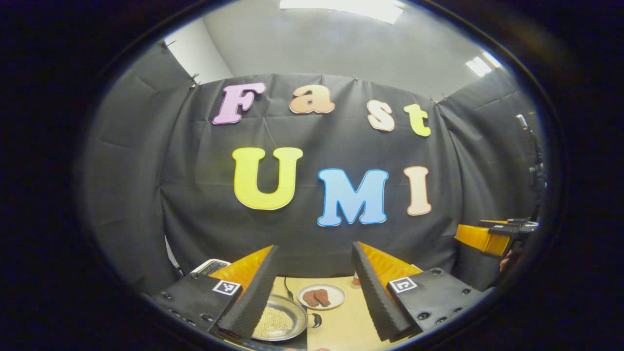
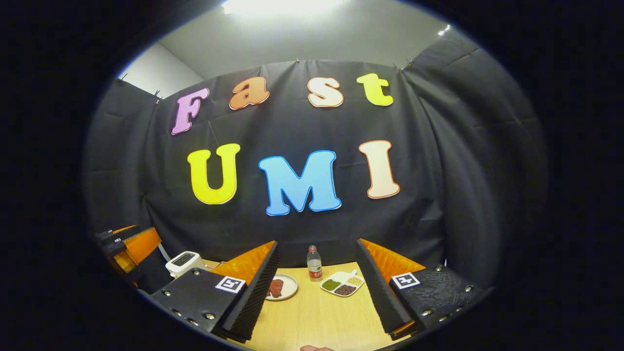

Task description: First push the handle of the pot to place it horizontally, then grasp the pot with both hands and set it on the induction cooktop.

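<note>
Both grippers hang above a pale wooden table (image 2: 317,312), facing the black cloth wall.

In the left gripper view, a white toaster (image 1: 209,266) sits at the far left. The left gripper (image 1: 314,287) has its fingers spread wide, holding nothing. Low between them lies the metal pot (image 1: 280,319), filled with small pale beads, its short handle pointing right. Just beyond is a white plate of brown meat pieces (image 1: 321,296).

In the right gripper view, the right gripper (image 2: 317,287) also has its fingers wide apart and empty. Between them, far back, stand a bottle (image 2: 314,263) and a divided dish of beans (image 2: 342,283).
</note>
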### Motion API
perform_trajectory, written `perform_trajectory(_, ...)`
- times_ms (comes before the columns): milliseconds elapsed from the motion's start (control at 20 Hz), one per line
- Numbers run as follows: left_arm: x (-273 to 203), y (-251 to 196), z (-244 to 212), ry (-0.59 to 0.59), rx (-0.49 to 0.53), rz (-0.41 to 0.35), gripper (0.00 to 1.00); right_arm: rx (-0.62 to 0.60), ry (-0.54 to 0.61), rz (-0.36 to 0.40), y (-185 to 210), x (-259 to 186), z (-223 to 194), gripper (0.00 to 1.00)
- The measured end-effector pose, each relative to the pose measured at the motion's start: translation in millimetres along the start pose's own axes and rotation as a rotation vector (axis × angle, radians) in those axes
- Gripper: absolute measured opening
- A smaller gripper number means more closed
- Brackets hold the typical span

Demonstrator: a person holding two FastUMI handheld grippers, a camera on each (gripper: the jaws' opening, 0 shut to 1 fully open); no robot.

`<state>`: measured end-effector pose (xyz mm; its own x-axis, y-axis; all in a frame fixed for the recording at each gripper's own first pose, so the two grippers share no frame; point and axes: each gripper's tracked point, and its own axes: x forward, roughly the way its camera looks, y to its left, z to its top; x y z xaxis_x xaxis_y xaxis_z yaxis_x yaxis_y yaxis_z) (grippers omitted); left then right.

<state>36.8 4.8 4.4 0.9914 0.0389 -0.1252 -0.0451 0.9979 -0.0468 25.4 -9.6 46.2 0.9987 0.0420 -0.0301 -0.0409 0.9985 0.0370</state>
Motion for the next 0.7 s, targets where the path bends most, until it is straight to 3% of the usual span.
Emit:
perform_trajectory(550, -7, 5, 2, 0.001, 0.014, -0.008, 0.91, -0.011, 0.008, 0.016, 10, 1, -8, 0.94)
perform_trajectory(650, -4, 10, 1, 0.000, 0.019, -0.017, 0.95, -0.010, -0.001, 0.004, 13, 0, -6, 0.94)
perform_trajectory(700, -4, 13, -1, -0.001, 0.019, -0.023, 0.91, -0.012, -0.007, -0.005, 14, 0, -7, 0.94)
